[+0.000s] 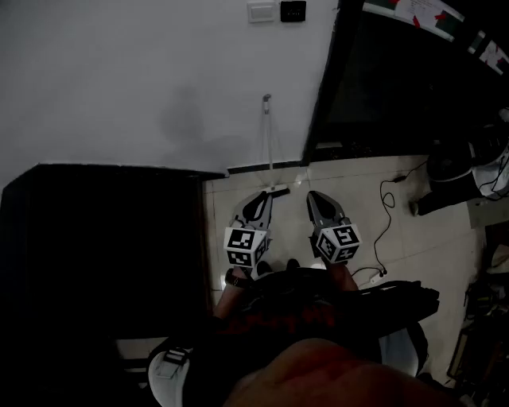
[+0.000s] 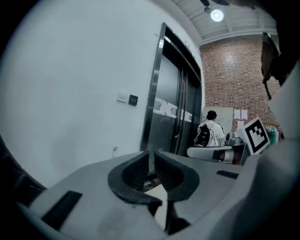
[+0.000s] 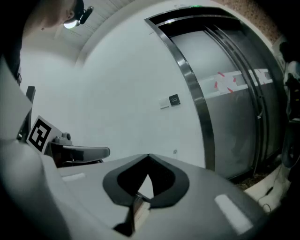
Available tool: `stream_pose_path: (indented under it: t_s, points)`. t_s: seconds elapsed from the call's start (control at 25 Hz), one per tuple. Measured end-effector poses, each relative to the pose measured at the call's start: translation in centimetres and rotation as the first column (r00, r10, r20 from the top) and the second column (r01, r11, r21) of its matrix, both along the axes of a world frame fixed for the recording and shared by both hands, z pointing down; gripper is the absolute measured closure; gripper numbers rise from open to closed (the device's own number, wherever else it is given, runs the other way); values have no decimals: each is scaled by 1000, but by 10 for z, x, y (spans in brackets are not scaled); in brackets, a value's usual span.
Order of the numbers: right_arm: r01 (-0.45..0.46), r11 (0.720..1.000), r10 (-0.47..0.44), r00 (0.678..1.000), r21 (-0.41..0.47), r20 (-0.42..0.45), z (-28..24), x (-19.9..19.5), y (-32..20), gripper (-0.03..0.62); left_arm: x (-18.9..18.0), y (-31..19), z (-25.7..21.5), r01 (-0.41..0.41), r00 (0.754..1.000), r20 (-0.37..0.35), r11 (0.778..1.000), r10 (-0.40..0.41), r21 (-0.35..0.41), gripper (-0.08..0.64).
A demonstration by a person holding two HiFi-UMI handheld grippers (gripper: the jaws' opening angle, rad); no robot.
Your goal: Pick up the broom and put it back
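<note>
Closest to us in the head view, our own dark clothing fills the bottom of the picture. Our two hands hold the tools out ahead over the tiled floor, side by side and a little apart. The left tongs and the right tongs both aim at the foot of the white wall.

In the right gripper view the right tongs are clenched, their tips meeting in a point, and they hold nothing. In the left gripper view the left tongs are released, a narrow slit apart, and we see only the background through the slit.

To our left a big dark block stands against the wall, too dim for us to name. Just past the tips of the left tongs the broom stands upright. Its thin handle leans on the wall and its pale lower end is on the floor. Neither pair of tongs grips it, and we cannot tell whether the left tips touch its foot.

Off to the right a dark cable loops across the tiles. High on the wall sit a white switch plate and a black panel.

Right of the broom is a metal lift door. Farther off, in the left gripper view, a person in a white top with a dark backpack faces away from us. Behind that person is a red brick wall, and above it a round ceiling lamp.
</note>
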State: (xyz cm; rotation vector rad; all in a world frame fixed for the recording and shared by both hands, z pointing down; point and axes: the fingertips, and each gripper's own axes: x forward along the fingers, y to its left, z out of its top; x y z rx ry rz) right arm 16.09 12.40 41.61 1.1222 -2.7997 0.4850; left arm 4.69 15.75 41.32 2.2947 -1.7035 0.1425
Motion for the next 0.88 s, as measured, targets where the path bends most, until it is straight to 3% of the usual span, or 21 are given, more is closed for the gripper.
stream_pose_path:
  t_s: [0.4,0.6,0.76,0.88]
  points:
    - [-28,1000,27,999,-5,-39,13,-40,0,592,-48,-5,15,15,999,-32,1000,-15,-3,518]
    - [-11,999,9,999,-43,-54,34,-46,-13,592,-47,-18,30,19,999,-45,999,-20,-29,518]
    - [14,997,-18,998,-76,-54,56,-66,-57,592,-64,-50,43,37,999,3,997,-37,-62,518]
    - [62,994,-69,995,-85,-72,62,-81,-120,592,-74,-110,37,70,997,32,996,-69,-57,518]
